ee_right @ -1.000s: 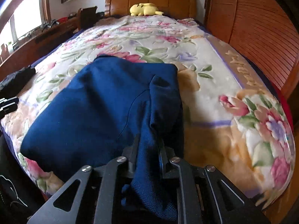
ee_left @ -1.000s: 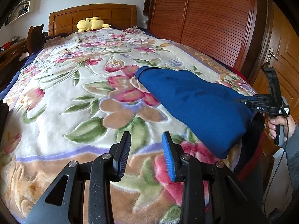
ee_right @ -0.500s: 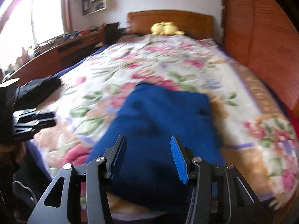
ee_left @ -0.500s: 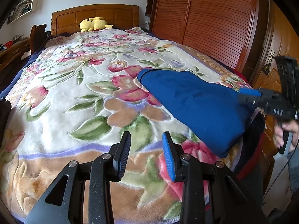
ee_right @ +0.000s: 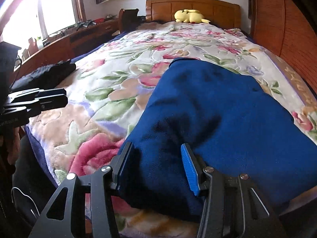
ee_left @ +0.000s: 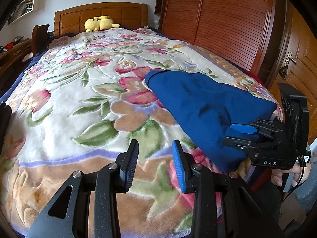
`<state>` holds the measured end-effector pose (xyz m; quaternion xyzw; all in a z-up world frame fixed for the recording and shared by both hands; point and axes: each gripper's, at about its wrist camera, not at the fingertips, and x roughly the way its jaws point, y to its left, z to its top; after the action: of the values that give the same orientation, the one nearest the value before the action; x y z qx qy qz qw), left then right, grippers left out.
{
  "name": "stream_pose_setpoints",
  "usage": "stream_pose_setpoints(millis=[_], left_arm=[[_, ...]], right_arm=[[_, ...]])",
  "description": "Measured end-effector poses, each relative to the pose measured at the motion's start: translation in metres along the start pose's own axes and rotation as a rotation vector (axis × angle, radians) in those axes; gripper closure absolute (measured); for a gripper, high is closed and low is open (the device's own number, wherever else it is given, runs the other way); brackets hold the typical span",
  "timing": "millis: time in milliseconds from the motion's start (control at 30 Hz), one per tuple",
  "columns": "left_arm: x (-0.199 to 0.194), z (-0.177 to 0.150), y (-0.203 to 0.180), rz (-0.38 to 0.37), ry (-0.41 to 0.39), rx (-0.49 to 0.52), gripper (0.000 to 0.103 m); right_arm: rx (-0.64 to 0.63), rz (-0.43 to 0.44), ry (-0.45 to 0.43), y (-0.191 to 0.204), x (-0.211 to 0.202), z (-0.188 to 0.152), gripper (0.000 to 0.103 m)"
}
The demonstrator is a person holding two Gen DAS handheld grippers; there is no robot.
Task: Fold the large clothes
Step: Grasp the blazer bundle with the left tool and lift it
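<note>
On the bed: a blue sweater (ee_right: 227,115) lies folded on a flowery blanket (ee_left: 83,91), near the foot of the bed and close to the wardrobe side.
Right claw (ee_right: 158,162): its jaws have just been opening. Now they stand spread apart around the sweater's near edge. The cloth sits between them, but I judge they are not pinching it.
Left claw (ee_left: 154,164): partly spread, nothing in it, hanging over bare blanket beside the sweater.
How it will feel: soft, thick and floppy, I think. It should bend easily and sag if lifted by one spot.
Where to grab: the near corners or the thick folded edge, one claw on each side.
Edges: the sweater's near end hangs a little over the foot of the bed and could slide off.
Open room: lots of free blanket up toward the yellow soft toy (ee_left: 100,22). Dark clothes (ee_right: 45,75) lie well apart at the far side.
</note>
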<state>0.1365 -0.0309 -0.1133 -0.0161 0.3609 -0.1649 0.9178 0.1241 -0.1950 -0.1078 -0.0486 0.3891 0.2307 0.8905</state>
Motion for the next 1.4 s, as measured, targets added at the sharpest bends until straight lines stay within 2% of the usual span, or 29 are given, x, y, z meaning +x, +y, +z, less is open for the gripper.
stream_pose_setpoints(millis=[200,367,533,633,733,900,1033,1200,1233,1400], left_arm=[[0.012,0.013,-0.010,-0.009,0.003,0.035,0.067],[0.046,0.042,-0.022,-0.051,0.009,0.072,0.067],[0.093,0.072,-0.031,-0.055,0.040,0.105,0.067],[0.123,0.088,-0.033,-0.044,0.062,0.112,0.067],[0.153,0.102,-0.032,-0.018,0.096,0.124,0.062],[0.196,0.118,-0.025,0.035,0.136,0.118,0.057],[0.218,0.125,-0.018,0.076,0.160,0.118,0.051],[0.235,0.134,-0.005,0.104,0.170,0.090,0.034],[0.238,0.136,-0.003,0.115,0.172,0.086,0.026],[0.246,0.142,0.003,0.088,0.172,0.067,0.024]], right_arm=[[0.006,0.019,-0.025,-0.005,-0.019,0.009,0.053],[0.004,-0.106,-0.103,-0.028,-0.064,0.003,0.052],[0.054,-0.222,-0.104,-0.064,-0.089,-0.016,0.052],[0.095,-0.250,-0.096,-0.080,-0.096,-0.032,0.052],[0.127,-0.266,-0.089,-0.087,-0.102,-0.046,0.052],[0.195,-0.229,-0.072,-0.096,-0.099,-0.060,0.052],[0.218,-0.199,-0.067,-0.099,-0.097,-0.058,0.052],[0.225,-0.157,-0.047,-0.100,-0.085,-0.056,0.052],[0.224,-0.154,-0.041,-0.099,-0.082,-0.057,0.050],[0.247,-0.152,-0.031,-0.105,-0.069,-0.057,0.048]])
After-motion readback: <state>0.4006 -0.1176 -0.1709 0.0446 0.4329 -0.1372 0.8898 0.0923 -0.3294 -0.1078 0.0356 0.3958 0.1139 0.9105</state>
